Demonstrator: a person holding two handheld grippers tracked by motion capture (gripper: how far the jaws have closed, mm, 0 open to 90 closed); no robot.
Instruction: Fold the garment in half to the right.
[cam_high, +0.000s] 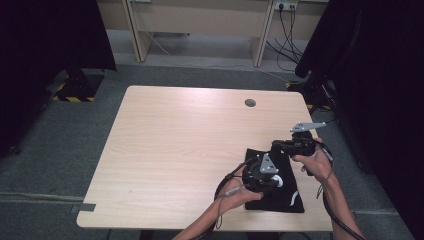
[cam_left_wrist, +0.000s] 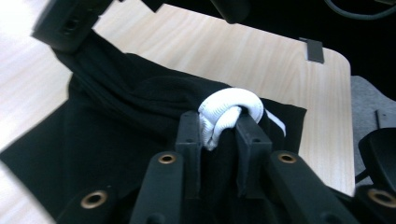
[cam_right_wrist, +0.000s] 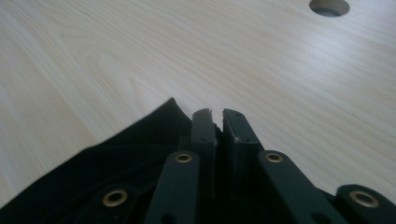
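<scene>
Your left gripper (cam_left_wrist: 218, 128): jaws pinched on thick white cord loop (cam_left_wrist: 231, 108) of black fabric garment (cam_left_wrist: 116, 126); loop bulges just past jaw tips. Garment spreads flat on pale wood-grain table (cam_high: 175, 140) beneath and ahead of that gripper, at table's near right corner. Your right gripper (cam_right_wrist: 215, 122): jaws nearly together, clamping garment's far edge; cloth corner lies just left of jaw tips. Round cable hole (cam_right_wrist: 329, 6) well beyond right gripper.
</scene>
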